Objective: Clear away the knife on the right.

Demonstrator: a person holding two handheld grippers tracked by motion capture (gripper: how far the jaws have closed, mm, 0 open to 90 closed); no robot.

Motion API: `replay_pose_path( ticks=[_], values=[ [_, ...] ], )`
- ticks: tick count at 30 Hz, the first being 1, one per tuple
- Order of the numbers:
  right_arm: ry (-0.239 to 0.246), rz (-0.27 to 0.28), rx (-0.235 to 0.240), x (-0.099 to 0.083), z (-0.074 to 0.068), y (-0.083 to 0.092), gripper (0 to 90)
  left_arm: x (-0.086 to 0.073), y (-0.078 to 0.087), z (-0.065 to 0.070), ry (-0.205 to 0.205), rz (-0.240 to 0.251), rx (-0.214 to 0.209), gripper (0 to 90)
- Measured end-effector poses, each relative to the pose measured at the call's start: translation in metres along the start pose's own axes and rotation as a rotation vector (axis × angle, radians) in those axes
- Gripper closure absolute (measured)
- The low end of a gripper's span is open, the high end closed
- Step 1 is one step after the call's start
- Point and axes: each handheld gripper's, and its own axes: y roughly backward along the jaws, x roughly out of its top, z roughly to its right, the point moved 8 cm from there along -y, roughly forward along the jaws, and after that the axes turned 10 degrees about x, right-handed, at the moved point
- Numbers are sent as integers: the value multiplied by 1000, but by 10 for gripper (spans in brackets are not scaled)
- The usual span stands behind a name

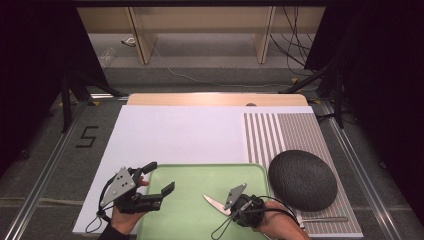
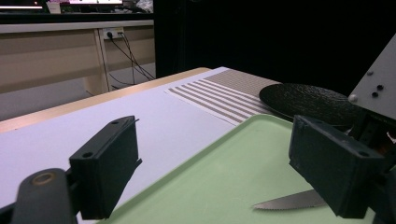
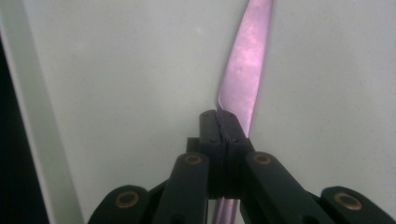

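Gripping the knife [image 3: 243, 70] in my right gripper [image 1: 231, 206], fingers clamped on it, over the green tray [image 1: 200, 172]; left gripper [image 1: 159, 180] fingers wide open, empty, at the tray's left edge.

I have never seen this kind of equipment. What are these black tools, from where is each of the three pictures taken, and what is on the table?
No robot here: a person holds a hand-operated two-jaw gripper in each hand. The high view looks down from above the person's side of the table. The other two pictures come from small cameras riding on the grippers, looking along their black jaws.

On the table lie a white sheet, a striped mat, a dark round plate and a green tray.

The left gripper is open and empty, its jaws standing wide over the tray's left edge. The right gripper is shut on a knife, with the serrated blade pointing out over the tray.
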Motion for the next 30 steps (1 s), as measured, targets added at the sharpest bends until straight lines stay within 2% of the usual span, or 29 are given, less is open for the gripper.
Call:
replay_pose_path(
  ticks=[9,11,14,15,22,24,26,30],
  values=[
    [14,-4,-36,-1,4,-1,900,0,0,0,0,0,0,155],
    [0,-9,-42,-2,4,-1,900,0,0,0,0,-1,0,155],
    [18,-21,-66,-3,8,-1,900,0,0,0,1,0,0,155],
    [2,-20,-67,-3,8,-1,900,0,0,0,1,-1,0,156],
    [-4,-27,-88,-6,14,2,900,0,0,0,0,-1,0,155],
    [-39,-23,-94,-7,15,2,900,0,0,0,1,0,0,155],
    [-14,-29,-105,-9,20,4,900,0,0,0,0,-1,0,155],
    [-48,-28,-120,-12,25,6,900,0,0,0,0,-1,-1,155]
  ],
)
